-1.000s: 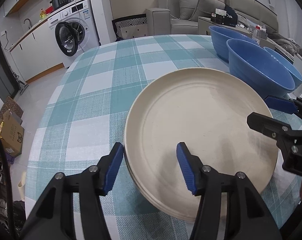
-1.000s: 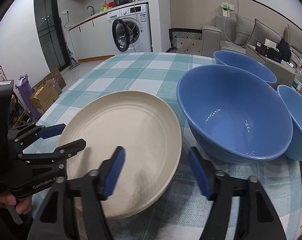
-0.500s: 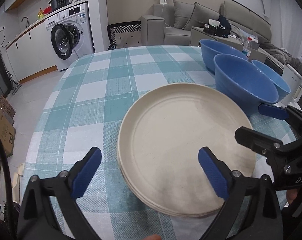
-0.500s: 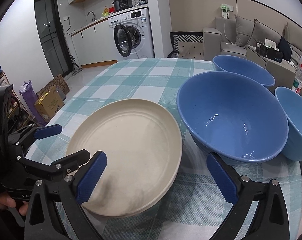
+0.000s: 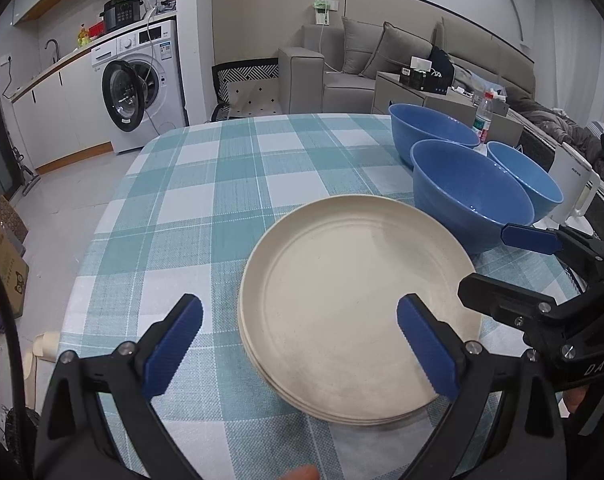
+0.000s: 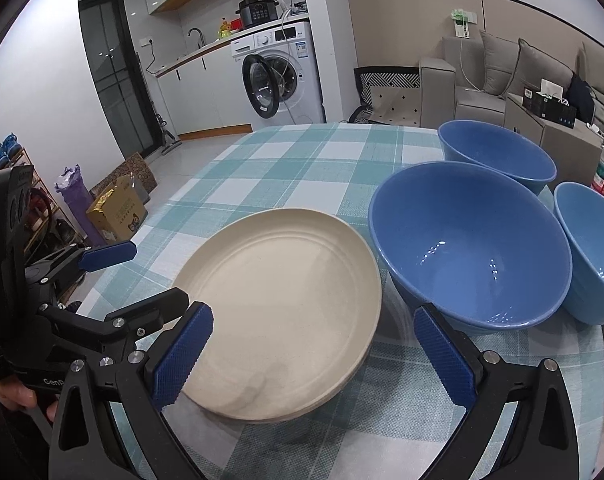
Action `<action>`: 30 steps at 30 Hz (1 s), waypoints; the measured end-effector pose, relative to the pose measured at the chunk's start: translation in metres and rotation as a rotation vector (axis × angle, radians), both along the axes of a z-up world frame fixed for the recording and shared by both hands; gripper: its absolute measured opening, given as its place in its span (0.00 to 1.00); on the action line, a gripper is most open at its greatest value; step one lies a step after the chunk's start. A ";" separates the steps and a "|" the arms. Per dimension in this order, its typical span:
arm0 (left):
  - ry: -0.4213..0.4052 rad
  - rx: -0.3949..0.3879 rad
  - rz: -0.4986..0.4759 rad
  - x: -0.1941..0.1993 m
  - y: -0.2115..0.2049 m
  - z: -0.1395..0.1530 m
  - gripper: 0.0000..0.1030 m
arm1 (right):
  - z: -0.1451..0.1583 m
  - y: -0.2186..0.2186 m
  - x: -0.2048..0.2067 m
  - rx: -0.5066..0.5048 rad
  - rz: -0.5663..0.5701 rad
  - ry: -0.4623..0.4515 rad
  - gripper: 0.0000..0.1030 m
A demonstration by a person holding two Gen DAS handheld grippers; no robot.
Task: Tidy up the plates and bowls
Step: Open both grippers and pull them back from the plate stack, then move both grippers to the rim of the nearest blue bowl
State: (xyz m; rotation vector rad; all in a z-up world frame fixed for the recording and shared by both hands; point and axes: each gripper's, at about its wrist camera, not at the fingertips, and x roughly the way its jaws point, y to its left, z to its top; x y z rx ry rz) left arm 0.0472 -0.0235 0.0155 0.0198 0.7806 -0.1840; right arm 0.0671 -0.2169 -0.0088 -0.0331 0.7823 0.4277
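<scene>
Plates (image 5: 358, 312), cream, stacked on checked tablecloth (image 5: 229, 200); nearest blue bowl (image 6: 470, 248) just right of stack; left gripper (image 5: 297, 340) and right gripper (image 6: 314, 354) both wide, empty, jaws had just opened; right gripper nearer that bowl.

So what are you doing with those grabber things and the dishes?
A person holds a gripper in each hand over the checked table. The left gripper and right gripper have just opened and hold nothing. The stack of cream plates lies beside three blue bowls, which aren't stacked yet.
</scene>
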 end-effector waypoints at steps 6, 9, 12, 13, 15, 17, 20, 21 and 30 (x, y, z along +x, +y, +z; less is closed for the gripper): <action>-0.015 -0.003 -0.007 -0.005 -0.002 0.007 0.96 | 0.013 -0.004 -0.008 -0.001 -0.002 -0.029 0.99; -0.017 -0.013 -0.011 -0.005 -0.002 0.009 0.96 | 0.021 -0.008 -0.010 -0.002 -0.005 -0.043 0.99; -0.021 -0.014 -0.012 -0.005 -0.002 0.012 0.96 | 0.030 -0.013 -0.013 -0.006 -0.013 -0.063 0.99; -0.024 -0.015 -0.012 -0.004 -0.002 0.014 0.96 | 0.034 -0.016 -0.015 -0.007 -0.016 -0.071 0.99; -0.032 -0.024 -0.014 -0.002 -0.002 0.017 0.96 | 0.042 -0.021 -0.017 -0.010 -0.025 -0.086 0.99; -0.041 -0.037 -0.013 0.001 -0.002 0.022 0.96 | 0.050 -0.026 -0.019 -0.019 -0.035 -0.103 0.99; -0.051 -0.041 -0.015 0.006 -0.006 0.028 0.96 | 0.062 -0.037 -0.019 -0.033 -0.055 -0.129 0.99; -0.054 -0.039 -0.016 0.008 -0.007 0.030 0.96 | 0.066 -0.041 -0.019 -0.037 -0.062 -0.136 0.99; -0.075 -0.031 -0.036 0.026 -0.025 0.048 0.96 | 0.095 -0.076 -0.009 -0.052 -0.116 -0.175 0.99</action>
